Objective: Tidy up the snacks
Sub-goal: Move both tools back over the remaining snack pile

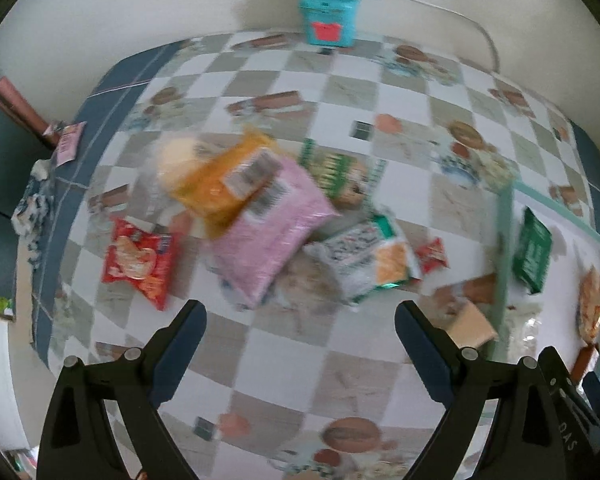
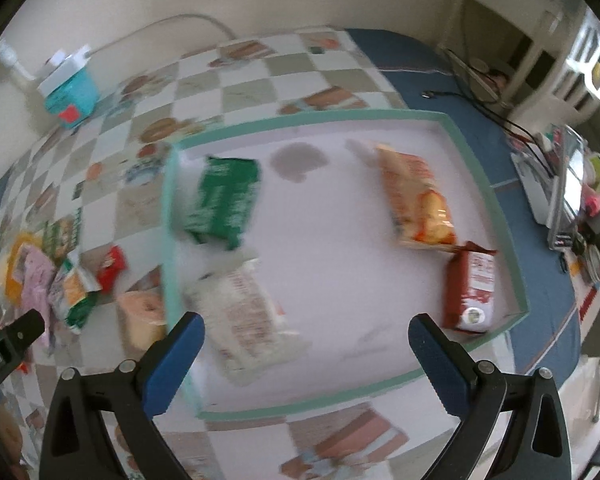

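A heap of snack packets lies on the checkered tablecloth: a pink packet (image 1: 272, 224), an orange packet (image 1: 224, 176) on top of it, a red packet (image 1: 140, 260) to the left, a green-and-white packet (image 1: 368, 256) to the right. My left gripper (image 1: 300, 340) is open and empty, hovering just short of the heap. A white tray with a teal rim (image 2: 512, 240) holds a green packet (image 2: 224, 204), a white packet (image 2: 244, 320), an orange packet (image 2: 416, 200) and a dark red packet (image 2: 472, 292). My right gripper (image 2: 306, 344) is open and empty above the tray's near part.
A teal box (image 1: 330, 20) with a white box on top stands at the table's far edge by the wall, with a white cable behind it. A beige packet (image 2: 140, 316) lies just outside the tray's left rim. Cluttered items (image 2: 580, 200) sit beyond the table's right edge.
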A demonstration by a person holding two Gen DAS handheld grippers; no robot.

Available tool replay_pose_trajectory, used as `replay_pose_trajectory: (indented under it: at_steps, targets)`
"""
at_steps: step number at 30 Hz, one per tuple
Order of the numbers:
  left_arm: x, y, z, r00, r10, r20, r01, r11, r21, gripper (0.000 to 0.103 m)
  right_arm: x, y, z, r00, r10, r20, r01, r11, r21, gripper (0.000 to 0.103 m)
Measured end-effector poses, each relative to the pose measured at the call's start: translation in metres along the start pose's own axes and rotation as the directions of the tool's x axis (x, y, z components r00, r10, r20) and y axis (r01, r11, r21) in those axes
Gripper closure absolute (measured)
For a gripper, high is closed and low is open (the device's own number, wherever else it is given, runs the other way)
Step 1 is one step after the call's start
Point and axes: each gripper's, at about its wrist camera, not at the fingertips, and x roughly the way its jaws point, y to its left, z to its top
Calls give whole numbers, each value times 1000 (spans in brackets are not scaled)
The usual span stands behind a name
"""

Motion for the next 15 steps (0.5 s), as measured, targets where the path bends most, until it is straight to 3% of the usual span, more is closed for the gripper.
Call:
replay_pose_trajectory:
  at_steps: [15]
  targets:
    - [16,97,6,999,31,-36,-37,983,-178,8,5,81,-14,998,66,-23,-68,990,-122,0]
